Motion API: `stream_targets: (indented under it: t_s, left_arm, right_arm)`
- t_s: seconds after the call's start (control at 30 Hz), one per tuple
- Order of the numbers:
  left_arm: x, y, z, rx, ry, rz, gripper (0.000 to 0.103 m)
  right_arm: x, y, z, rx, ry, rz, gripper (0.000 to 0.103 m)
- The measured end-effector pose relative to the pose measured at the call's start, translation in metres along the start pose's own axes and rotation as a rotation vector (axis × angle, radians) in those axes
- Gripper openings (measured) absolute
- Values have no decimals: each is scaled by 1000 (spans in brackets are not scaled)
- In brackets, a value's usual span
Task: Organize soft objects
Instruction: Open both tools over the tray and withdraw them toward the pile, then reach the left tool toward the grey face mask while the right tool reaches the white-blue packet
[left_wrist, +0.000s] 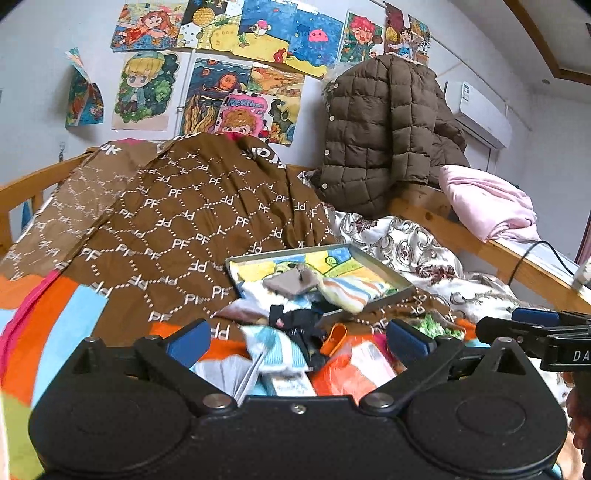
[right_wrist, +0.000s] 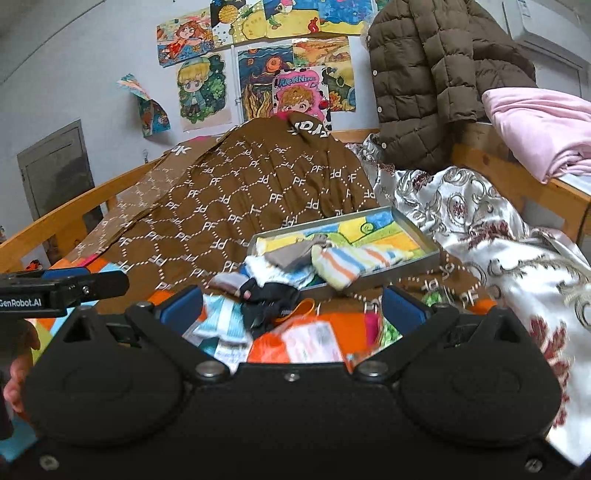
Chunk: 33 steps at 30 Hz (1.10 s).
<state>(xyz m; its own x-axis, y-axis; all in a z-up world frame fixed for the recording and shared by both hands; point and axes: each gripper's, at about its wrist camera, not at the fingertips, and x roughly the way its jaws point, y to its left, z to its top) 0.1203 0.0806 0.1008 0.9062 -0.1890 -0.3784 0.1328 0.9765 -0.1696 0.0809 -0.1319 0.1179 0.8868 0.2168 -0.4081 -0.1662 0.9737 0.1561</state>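
Socks (left_wrist: 291, 343) lie heaped on the bed at the near edge of the tray (left_wrist: 384, 267); a striped sock (right_wrist: 343, 264) hangs over the tray's near rim, a grey one (right_wrist: 291, 254) lies inside. Risk: the heap is tangled, so a pinch may lift several pieces at once, or drag the overhanging sock out. The tray sits tilted on bedding and could tip if nudged. Left tool (left_wrist: 295, 338) and right tool (right_wrist: 291, 308) both stand wide open above the heap, holding nothing.
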Motion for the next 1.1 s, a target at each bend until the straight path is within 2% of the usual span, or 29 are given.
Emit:
stream_targets:
  t_s: [0.2, 0.33, 0.47, 0.57, 0.7, 0.8, 0.93, 1.0, 1.1]
  left_arm:
    - [-44, -6, -7, 7, 11, 14, 101]
    - [-70, -13, -11, 43, 32, -5, 102]
    - [-84, -18, -16, 112, 123, -37, 102]
    - [-93, -16, -7, 166, 180, -80, 102]
    - [-101, -12, 6, 216, 196, -124, 102]
    - [-105, -10, 8, 227, 182, -120, 102]
    - [-101, -2, 3, 161, 197, -92, 102]
    - [-98, 5, -3, 112, 199, -61, 102]
    - [-97, 15, -12, 79, 203, 6, 102]
  right_arm:
    - [-57, 14, -20, 5, -3, 9, 102]
    - [-99, 24, -35, 6, 11, 8, 102]
    - [-130, 41, -54, 12, 79, 0, 102]
    - [-148, 53, -62, 8, 117, -10, 102]
    - [-174, 69, -69, 12, 146, -14, 102]
    - [-168, 77, -56, 36, 179, -21, 102]
    - [-153, 95, -23, 67, 196, -69, 102]
    - [-147, 105, -7, 65, 200, -127, 102]
    - [-134, 113, 9, 146, 232, -145, 102]
